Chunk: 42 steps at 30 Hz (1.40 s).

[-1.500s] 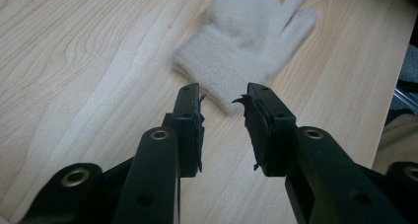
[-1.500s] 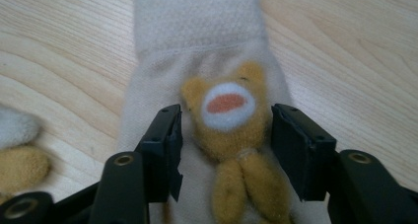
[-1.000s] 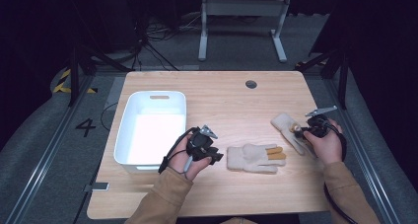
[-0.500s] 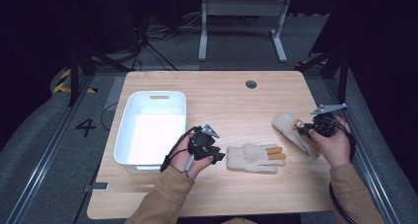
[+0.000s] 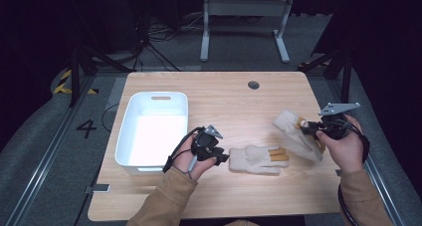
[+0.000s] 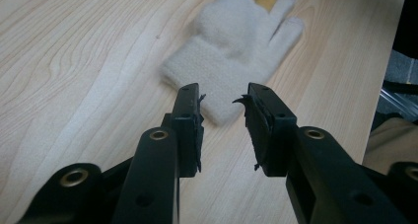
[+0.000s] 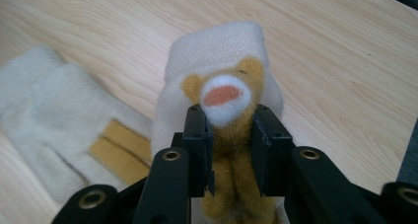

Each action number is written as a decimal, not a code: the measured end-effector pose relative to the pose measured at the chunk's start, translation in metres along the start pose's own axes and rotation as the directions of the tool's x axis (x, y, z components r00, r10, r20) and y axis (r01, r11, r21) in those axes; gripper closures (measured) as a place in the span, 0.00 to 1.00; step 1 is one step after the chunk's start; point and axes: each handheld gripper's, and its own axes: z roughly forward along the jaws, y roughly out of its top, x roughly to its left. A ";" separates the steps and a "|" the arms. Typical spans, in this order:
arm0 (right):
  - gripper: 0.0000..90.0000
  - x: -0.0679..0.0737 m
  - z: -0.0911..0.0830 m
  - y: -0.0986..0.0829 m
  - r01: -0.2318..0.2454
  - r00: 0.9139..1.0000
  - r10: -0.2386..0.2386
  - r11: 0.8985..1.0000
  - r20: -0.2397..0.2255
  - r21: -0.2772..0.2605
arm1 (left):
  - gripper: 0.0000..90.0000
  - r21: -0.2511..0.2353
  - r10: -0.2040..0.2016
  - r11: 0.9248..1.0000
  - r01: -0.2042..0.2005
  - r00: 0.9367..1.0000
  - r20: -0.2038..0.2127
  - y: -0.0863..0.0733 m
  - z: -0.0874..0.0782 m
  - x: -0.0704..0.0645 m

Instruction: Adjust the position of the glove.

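The pale wooden bench (image 5: 224, 96) stands on a grey carpet floor (image 5: 45, 151) in a dark room. The right claw (image 7: 227, 135) grips one cream glove (image 5: 293, 131); the left claw (image 6: 224, 103) is open before the other glove (image 5: 256, 160), lying flat beside a white bin (image 5: 127, 141).
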 end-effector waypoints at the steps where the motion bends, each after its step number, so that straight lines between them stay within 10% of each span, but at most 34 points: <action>1: 0.79 0.002 -0.002 0.001 0.008 1.000 -0.008 1.000 -0.013 -0.005 | 0.75 0.000 0.001 1.000 -0.001 1.000 0.000 0.000 0.000 0.000; 15: 0.79 0.031 -0.004 0.016 0.121 0.982 -0.125 0.992 -0.145 -0.038 | 0.73 -0.002 0.003 1.000 -0.003 1.000 0.003 0.000 0.000 -0.001; 42: 0.79 0.082 0.026 0.029 0.261 0.893 -0.264 0.963 -0.365 -0.059 | 0.72 0.013 0.010 1.000 -0.010 1.000 0.007 0.000 0.005 -0.002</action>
